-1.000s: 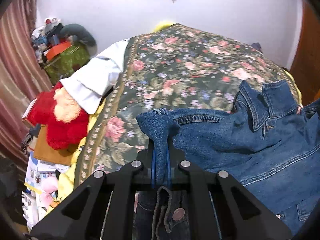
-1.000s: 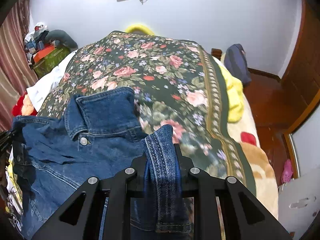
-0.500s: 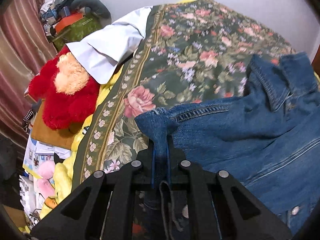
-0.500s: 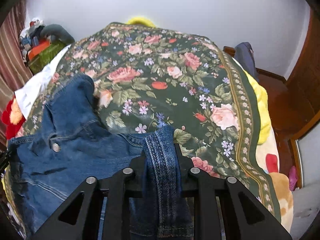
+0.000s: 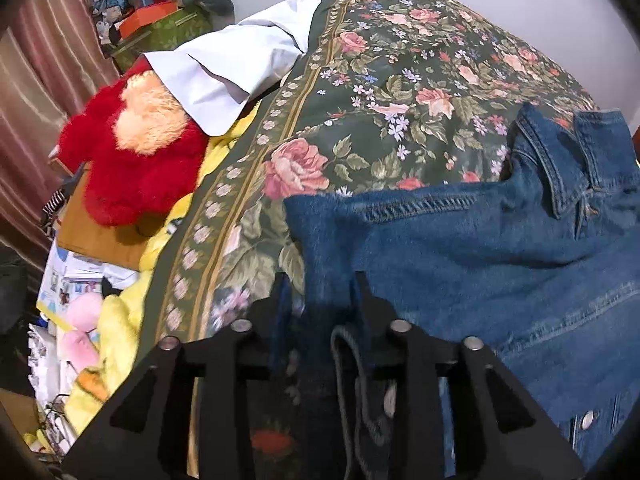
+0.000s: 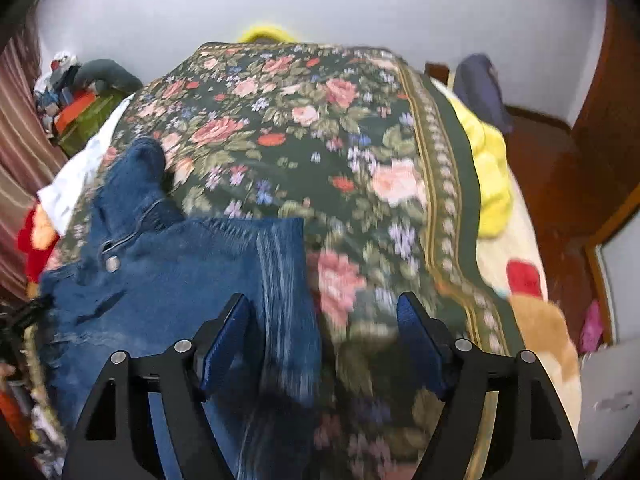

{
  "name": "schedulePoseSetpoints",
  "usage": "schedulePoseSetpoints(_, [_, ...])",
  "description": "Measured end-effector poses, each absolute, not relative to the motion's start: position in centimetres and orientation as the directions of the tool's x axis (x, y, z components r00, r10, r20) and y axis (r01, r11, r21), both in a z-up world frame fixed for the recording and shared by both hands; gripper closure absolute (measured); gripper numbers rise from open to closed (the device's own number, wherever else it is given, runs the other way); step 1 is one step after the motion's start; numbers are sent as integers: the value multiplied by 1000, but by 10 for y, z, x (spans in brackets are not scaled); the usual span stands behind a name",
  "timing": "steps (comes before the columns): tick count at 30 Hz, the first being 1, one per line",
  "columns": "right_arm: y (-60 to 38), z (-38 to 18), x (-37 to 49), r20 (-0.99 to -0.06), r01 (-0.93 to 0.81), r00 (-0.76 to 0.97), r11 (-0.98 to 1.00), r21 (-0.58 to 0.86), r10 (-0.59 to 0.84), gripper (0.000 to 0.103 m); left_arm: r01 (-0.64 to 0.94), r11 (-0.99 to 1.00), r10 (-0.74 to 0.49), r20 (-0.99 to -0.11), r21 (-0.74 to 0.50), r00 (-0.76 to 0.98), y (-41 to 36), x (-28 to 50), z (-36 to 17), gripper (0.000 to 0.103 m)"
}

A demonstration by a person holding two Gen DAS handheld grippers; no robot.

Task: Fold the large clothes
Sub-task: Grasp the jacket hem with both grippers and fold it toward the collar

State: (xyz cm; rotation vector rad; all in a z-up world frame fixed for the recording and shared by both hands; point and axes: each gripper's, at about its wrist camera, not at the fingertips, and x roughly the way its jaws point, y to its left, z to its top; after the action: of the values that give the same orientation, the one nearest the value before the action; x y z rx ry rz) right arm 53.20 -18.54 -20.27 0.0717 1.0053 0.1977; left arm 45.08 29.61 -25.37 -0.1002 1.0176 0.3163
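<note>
A blue denim jacket [image 5: 460, 248] lies spread on the floral bedspread [image 5: 400, 80], its collar [image 5: 568, 160] toward the far right. My left gripper [image 5: 320, 296] hovers low over the jacket's left corner. Its jaws are opening, and the denim lies loose between them with a gap on the left side. In the right wrist view the jacket [image 6: 180, 272] fills the lower left. My right gripper [image 6: 324, 320] is opening wide. The jacket's right corner rests flat between its blue pads [image 6: 224, 336], near the left one and not pressed.
A red plush toy [image 5: 132, 160] and a white pillow [image 5: 224, 68] sit at the bed's left edge, with boxes and clutter [image 5: 160, 12] behind. A yellow blanket [image 6: 488, 168] hangs off the right side, by a wooden floor and door [image 6: 600, 120].
Both grippers, shut on the jacket's corners before, have sunk toward the bed and parted their jaws. The pinched denim folds now lie flat on the bedspread.
</note>
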Motion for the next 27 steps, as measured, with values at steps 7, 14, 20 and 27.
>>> schedulePoseSetpoints(7, [-190, -155, 465, -805, -171, 560, 978, 120, 196, 29, -268, 960, 219, -820, 84, 529, 272, 412, -207, 55])
schedulePoseSetpoints(14, [-177, -96, 393, -730, -236, 648, 969, 75, 215, 28, -185, 979, 184, -741, 82, 646, 233, 360, -144, 46])
schedulePoseSetpoints(20, [-162, -63, 335, -666, -306, 691, 949, 80, 279, 17, -125, 991, 122, -670, 44, 732, 200, 305, -100, 31])
schedulePoseSetpoints(27, [-150, -76, 288, -664, -339, 696, 940, 31, 273, 4, -79, 997, 51, -667, -11, 744, 193, 245, -108, 14])
